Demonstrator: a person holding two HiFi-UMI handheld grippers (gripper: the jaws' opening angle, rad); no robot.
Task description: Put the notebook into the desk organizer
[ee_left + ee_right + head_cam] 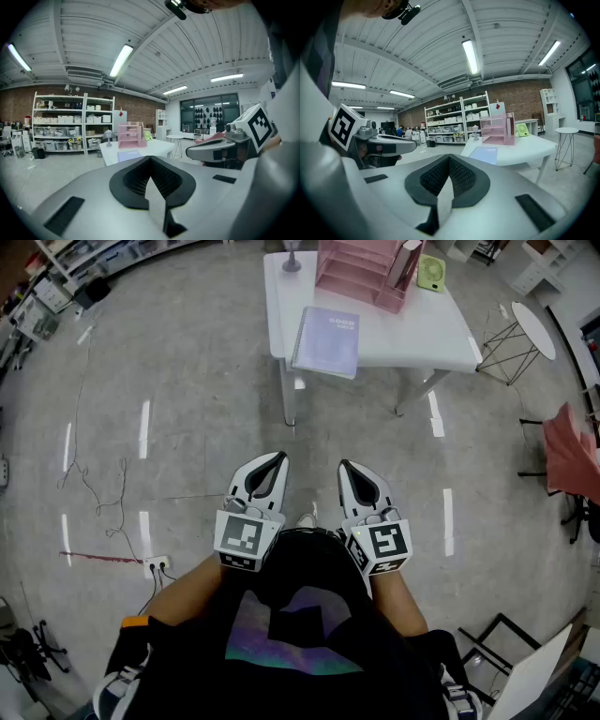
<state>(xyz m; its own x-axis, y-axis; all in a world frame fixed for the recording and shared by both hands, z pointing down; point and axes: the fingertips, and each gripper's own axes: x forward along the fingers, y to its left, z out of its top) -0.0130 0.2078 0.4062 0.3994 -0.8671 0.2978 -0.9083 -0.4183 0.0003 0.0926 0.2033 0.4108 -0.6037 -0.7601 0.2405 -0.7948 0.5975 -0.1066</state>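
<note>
Head view, entry one: our left gripper (pixel 278 458), held low and close to our body, jaws pressed together with nothing between them; the left gripper view shows the two ribbed pads meeting along one seam. Entry two: our right gripper (pixel 344 466), just beside the left and not touching it, jaws likewise together and empty, as the right gripper view shows. Both point forward over the grey floor (pixel 187 427) toward a white table (pixel 422 338), which stands well apart from us. Entry three: the notebook (pixel 326 341), lavender and spiral-bound along its left side, lying flat and closed at the table's near left edge, untouched by either gripper. Entry four: the desk organizer (pixel 361 273), pink and tiered, at the far side of the table, beyond the notebook and apart from it; the notebook is outside it. Entry five: a small green object (pixel 430 274) just beside the organizer's right side; we cannot tell what it is. Entry six: a round white side table (pixel 534 329) on wire legs to the right of the main table. Entry seven: white shelving (pixel 70 124) stocked with boxes against a brick wall, seen in both gripper views.
</note>
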